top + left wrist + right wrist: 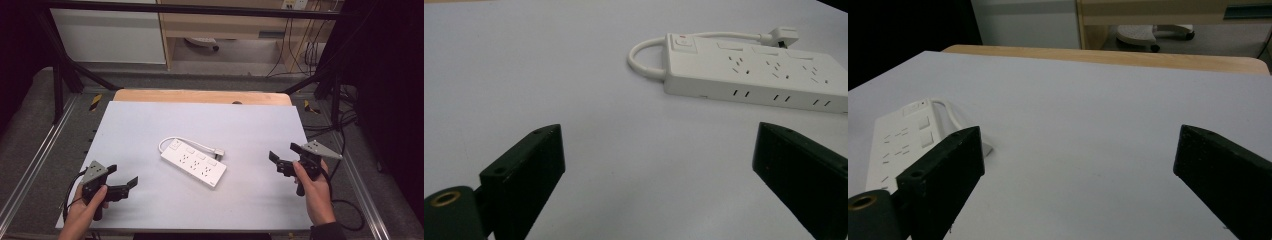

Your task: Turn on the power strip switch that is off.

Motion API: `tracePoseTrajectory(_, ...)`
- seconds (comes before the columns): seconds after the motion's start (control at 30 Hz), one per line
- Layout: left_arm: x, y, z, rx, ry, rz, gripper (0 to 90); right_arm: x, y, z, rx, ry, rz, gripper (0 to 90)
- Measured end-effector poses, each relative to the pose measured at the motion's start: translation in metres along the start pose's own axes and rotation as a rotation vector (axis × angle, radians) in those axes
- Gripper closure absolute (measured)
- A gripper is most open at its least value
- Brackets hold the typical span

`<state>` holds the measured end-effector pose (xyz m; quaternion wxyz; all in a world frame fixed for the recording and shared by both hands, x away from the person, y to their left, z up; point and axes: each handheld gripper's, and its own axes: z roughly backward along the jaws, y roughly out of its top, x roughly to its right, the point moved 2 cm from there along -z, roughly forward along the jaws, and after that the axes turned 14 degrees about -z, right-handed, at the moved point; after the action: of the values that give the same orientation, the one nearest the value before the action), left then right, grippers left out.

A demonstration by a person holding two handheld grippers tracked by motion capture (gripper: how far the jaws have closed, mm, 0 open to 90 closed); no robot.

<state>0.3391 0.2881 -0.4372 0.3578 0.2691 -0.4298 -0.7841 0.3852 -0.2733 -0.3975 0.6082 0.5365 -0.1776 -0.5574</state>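
Observation:
A white power strip point(194, 164) lies flat and slanted at the middle of the white table top point(150, 120). Its short cord point(165, 142) loops back along it to the plug point(218, 152). My left gripper point(122, 175) is held at the near left, open, with nothing between its jaws. In the left gripper view the power strip point(754, 70) lies ahead and to the right of the open left gripper point(659, 150). My right gripper point(284, 152) is held at the right, open and empty. In the right gripper view the power strip point(900, 142) shows left of the right gripper point(1078, 150).
A strip of bare wooden table point(200, 96) shows along the far edge. A black metal frame point(60, 75) surrounds the table. Cables point(345, 125) lie on the floor to the right, and a pale cabinet point(225, 25) stands behind.

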Motion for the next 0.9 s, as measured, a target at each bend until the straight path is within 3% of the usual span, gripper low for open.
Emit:
tracePoseTrajectory(0.27, 0.0, 0.0, 0.0, -0.002, 0.002, -0.001, 6.6, 0.013, -0.016, 0.01, 0.006, -0.015, -0.028, 6.4)
tracePoseTrajectory(0.5, 0.0, 0.0, 0.0, -0.001, 0.002, -0.003, 6.6, 0.02, -0.031, 0.016, -0.008, -0.03, -0.02, 6.3)
tracePoseTrajectory(0.9, 0.001, 0.0, 0.0, 0.0, 0.0, -0.006, 6.6, 0.015, -0.059, 0.002, -0.11, -0.03, 0.008, 5.4)
